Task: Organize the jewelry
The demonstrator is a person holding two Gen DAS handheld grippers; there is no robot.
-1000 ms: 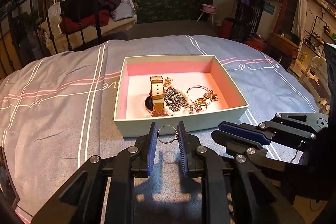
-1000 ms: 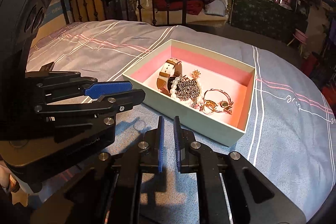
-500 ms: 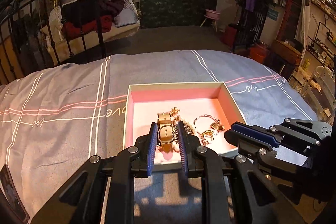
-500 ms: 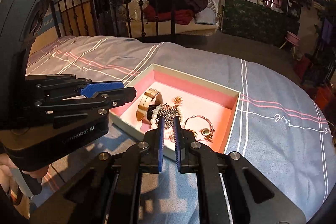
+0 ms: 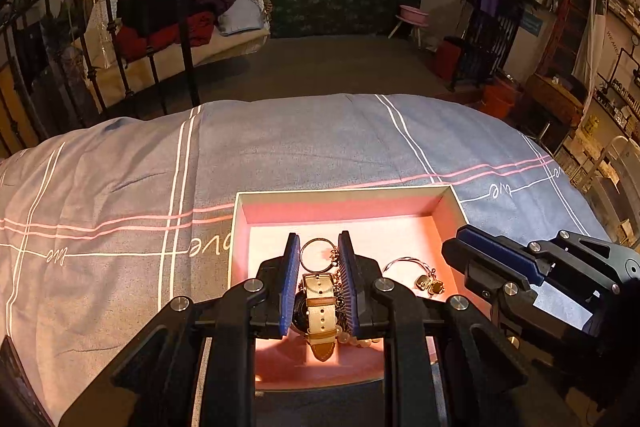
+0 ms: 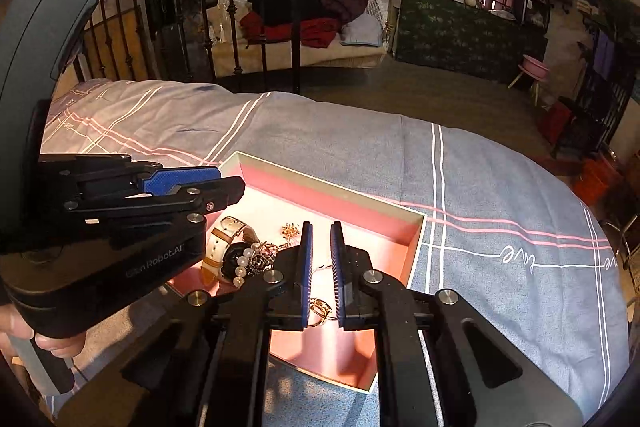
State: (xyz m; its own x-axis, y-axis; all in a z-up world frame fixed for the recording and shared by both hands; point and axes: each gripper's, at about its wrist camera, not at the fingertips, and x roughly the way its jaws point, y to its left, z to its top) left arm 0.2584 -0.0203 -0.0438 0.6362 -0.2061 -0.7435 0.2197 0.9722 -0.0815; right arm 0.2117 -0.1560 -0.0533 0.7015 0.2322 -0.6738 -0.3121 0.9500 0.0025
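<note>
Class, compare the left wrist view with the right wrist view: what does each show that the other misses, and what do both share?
Only the left wrist view shows the thin ring pinched in the left claw over the box. Only the right wrist view shows a hand gripping the left tool's handle, and the right claw closed and empty. Both show the pink-lined box, the strap watch, a gold bracelet and the striped bedspread.

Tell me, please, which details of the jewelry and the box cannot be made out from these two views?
- Left wrist view: the near wall of the pale box with pink lining is hidden behind the left hand-held gripper.
- Left wrist view: the thin gold ring sits between the pads; contact is too fine to tell.
- Right wrist view: the gold bangle is mostly hidden by the right hand-held gripper.
</note>
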